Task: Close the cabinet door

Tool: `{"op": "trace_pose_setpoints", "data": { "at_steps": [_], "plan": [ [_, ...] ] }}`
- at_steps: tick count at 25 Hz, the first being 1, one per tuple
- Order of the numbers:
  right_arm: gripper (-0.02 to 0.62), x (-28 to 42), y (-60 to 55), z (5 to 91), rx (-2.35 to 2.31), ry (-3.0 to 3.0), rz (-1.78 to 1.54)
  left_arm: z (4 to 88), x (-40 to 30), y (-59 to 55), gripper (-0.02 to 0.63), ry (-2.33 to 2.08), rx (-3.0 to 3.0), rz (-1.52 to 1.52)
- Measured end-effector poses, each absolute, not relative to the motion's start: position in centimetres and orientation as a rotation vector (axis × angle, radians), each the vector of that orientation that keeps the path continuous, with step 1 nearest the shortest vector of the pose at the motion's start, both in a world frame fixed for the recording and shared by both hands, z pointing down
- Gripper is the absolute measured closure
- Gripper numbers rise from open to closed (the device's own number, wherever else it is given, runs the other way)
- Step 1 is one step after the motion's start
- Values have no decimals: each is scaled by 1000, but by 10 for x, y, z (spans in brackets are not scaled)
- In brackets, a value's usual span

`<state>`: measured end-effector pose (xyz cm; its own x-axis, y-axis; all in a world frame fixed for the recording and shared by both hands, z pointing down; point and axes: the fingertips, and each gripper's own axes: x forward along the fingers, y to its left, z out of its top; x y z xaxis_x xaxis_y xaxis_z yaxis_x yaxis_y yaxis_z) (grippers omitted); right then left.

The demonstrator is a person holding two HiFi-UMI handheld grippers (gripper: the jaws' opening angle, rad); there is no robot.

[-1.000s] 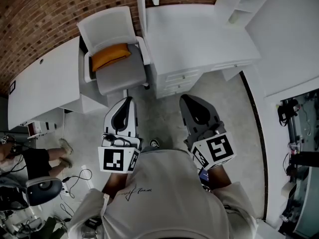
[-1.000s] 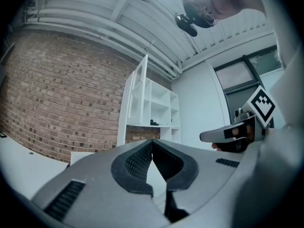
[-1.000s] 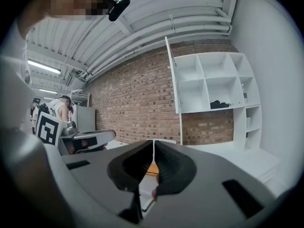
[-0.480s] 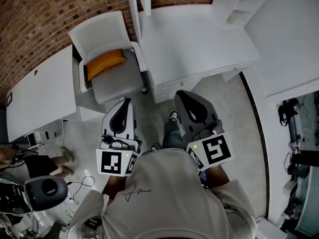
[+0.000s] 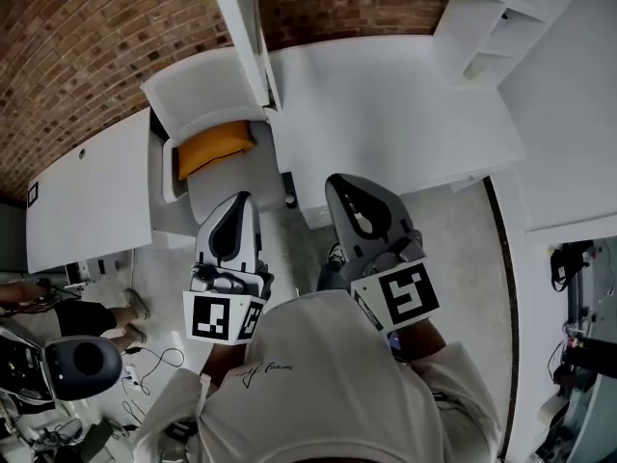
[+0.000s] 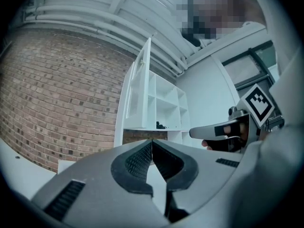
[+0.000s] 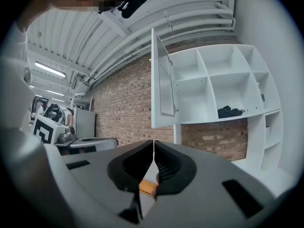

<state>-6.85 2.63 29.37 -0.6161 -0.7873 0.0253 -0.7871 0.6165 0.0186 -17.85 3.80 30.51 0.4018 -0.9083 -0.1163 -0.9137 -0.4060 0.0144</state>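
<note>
The white wall cabinet (image 7: 223, 87) hangs above a white desk (image 5: 386, 114), its open shelves showing. Its white door (image 7: 161, 87) stands swung out to the left, handle on the inner edge. From the head view the door (image 5: 241, 37) is a thin panel edge-on above the chair. In the left gripper view the door (image 6: 141, 87) also stands out from the shelves. My left gripper (image 5: 239, 201) and right gripper (image 5: 339, 181) are held low in front of me, both shut and empty, well short of the door.
A white chair with an orange cushion (image 5: 214, 148) sits left of the desk, under the door. Another white table (image 5: 87, 191) is at the left. A dark item (image 7: 229, 111) lies on a cabinet shelf. Cables and a stool (image 5: 82, 360) lie on the floor at the lower left.
The person has stepped forward toward the desk, so the door and cabinet now show at the top of the head view. Both grippers stay shut and have risen slightly.
</note>
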Motion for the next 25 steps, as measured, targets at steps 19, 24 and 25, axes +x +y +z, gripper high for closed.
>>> {"op": "trace_pose_setpoints", "data": {
  "at_steps": [19, 24, 25],
  "plan": [
    [566, -117, -54, 232, 1185, -3042, -26, 276, -191, -45, 589, 1820, -2472, 200],
    [535, -126, -57, 217, 1270, -3012, -89, 267, -192, -56, 589, 1713, -2523, 224],
    [531, -129, -57, 215, 1280, -3005, -105, 267, -192, -58, 589, 1696, -2535, 233]
  ]
}}
